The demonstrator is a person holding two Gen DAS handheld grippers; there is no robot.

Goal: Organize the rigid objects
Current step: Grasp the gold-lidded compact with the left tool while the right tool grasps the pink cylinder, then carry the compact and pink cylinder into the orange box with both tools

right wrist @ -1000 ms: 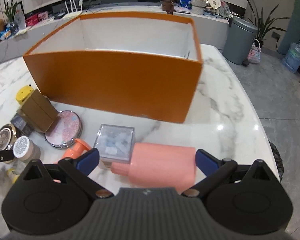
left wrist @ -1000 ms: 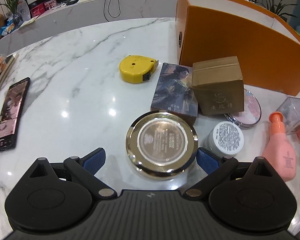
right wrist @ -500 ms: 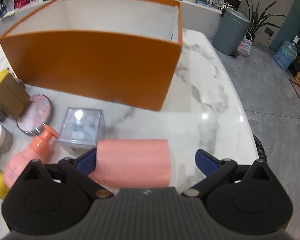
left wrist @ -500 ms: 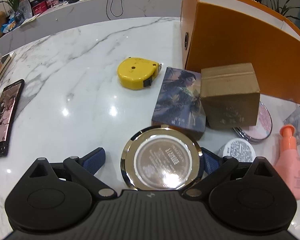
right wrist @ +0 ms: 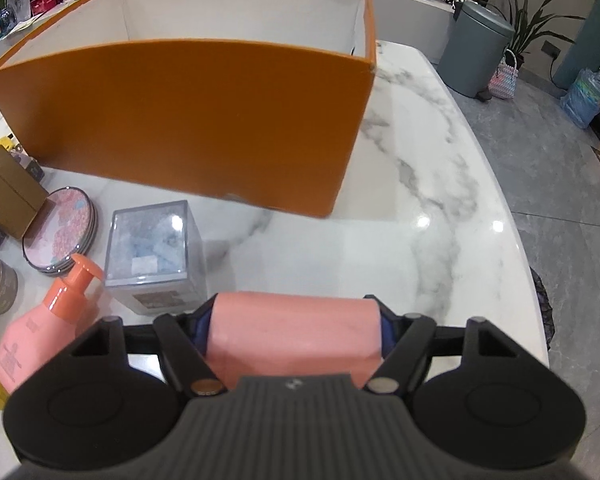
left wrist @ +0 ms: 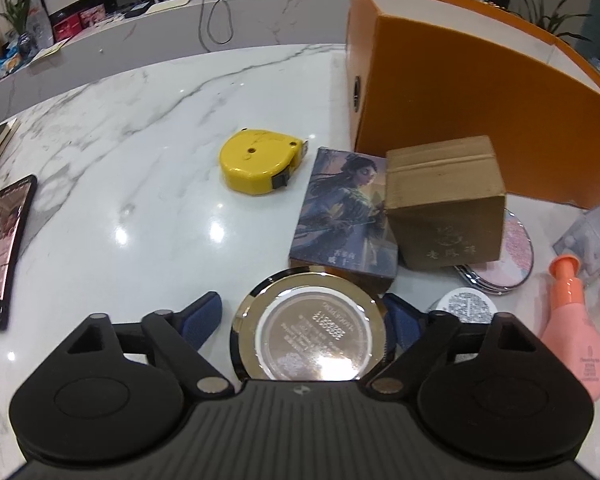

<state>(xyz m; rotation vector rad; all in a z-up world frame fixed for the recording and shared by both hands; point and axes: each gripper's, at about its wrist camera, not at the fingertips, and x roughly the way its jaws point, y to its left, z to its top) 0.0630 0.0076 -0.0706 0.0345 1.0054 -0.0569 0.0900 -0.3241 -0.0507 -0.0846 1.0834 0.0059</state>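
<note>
Right now both tools are loaded up or close to it. Nearest the right wrist camera, the right gripper (right wrist: pixel 296 330) is clamped on a salmon-pink rectangular box (right wrist: pixel 294 334), pads pressed against its two short ends, so its long axis runs crosswise, left to right, between the jaws. Over on the left, the left gripper (left wrist: pixel 306 318) stands apart around a round gold-rimmed compact tin (left wrist: pixel 310 330) lying flat on the white marble table (left wrist: pixel 140 208); the right pad looks to be touching the rim, the left pad is clear of it.

By my read, this is the pick-up step: pink box secured, tin about to be pinched. The next move calls for lifting the box over the wall ahead and closing squarely across the tin's width.

Just beyond the tin lies an illustrated card box (left wrist: pixel 342 208), a brown cardboard cube (left wrist: pixel 446 204) beside it, and a yellow tape measure (left wrist: pixel 258 166) further out. Farthest stands the tall open orange cardboard bin (right wrist: pixel 188 120), its white interior showing bare where visible.
</note>
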